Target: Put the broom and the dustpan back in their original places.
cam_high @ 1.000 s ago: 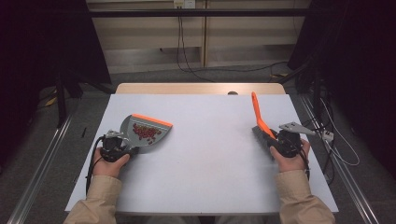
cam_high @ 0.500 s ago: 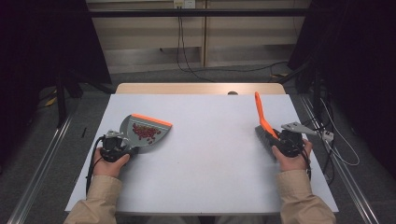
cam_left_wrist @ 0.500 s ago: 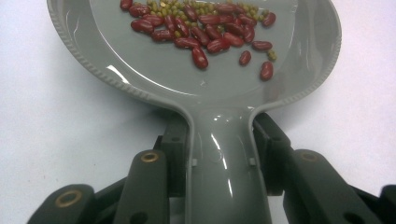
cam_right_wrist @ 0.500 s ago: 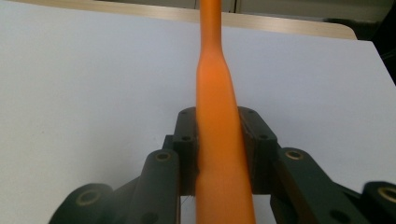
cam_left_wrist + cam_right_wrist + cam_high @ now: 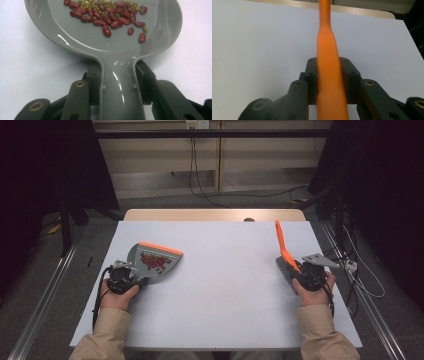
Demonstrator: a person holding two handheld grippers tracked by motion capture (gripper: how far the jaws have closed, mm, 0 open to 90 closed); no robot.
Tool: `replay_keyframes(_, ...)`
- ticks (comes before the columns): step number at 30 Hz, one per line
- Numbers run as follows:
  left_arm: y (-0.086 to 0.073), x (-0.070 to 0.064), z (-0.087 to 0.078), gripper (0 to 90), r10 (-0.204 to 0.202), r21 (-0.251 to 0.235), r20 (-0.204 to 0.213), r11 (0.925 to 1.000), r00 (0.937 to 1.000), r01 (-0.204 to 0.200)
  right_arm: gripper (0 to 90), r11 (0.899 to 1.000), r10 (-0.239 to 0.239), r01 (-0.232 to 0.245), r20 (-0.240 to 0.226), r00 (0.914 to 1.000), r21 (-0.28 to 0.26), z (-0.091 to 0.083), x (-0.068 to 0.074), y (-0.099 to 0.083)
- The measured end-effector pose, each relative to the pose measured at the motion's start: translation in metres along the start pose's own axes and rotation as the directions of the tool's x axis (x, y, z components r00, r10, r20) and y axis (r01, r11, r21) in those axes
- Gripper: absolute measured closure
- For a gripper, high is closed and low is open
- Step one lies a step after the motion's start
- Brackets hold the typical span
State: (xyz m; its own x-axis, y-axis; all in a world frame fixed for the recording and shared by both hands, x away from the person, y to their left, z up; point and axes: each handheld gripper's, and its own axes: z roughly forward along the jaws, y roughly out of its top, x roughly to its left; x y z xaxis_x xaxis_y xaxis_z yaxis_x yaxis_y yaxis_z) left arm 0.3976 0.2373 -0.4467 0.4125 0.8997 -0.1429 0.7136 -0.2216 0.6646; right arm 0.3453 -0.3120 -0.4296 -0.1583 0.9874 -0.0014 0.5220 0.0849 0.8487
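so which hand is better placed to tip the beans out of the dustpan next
Left. The left gripper is shut on the handle of the grey dustpan, which holds the red beans. The right gripper is across the table, shut on the orange brush, so it is probably less suited.

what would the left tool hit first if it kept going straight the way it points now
Nothing solid, it seems. The left tool, shut on the grey dustpan with beans, points forward and rightward over bare white table. Depth is hard to judge; the table's far edge would come first.
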Motion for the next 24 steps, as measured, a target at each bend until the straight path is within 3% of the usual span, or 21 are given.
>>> replay_keyframes(6, -0.001, -0.003, -0.002, 58.8, -0.011, -0.017, 0.004, 0.9998, 0.9999, 0.011, 71.0, 1.0, -0.001, 0.001, 0.002, 1.0, 0.002, -0.001, 0.004, 0.0)
replay_keyframes(10, -0.003, -0.009, -0.003, 55.3, -0.009, -0.029, 0.033, 0.9995, 0.9994, 0.01, 70.7, 1.0, -0.005, 0.005, 0.004, 1.0, -0.007, -0.001, 0.009, -0.002)
replay_keyframes(16, -0.004, -0.011, -0.002, 53.7, 0.003, -0.033, 0.037, 0.9995, 0.9993, -0.002, 70.2, 1.0, -0.006, 0.006, 0.005, 1.0, -0.007, -0.001, 0.013, -0.003)
replay_keyframes(24, -0.006, -0.016, -0.001, 48.5, 0.016, -0.035, 0.051, 0.9993, 0.9986, -0.015, 68.4, 1.0, 0.001, -0.001, -0.031, 0.9995, -0.006, 0.001, 0.023, -0.003)
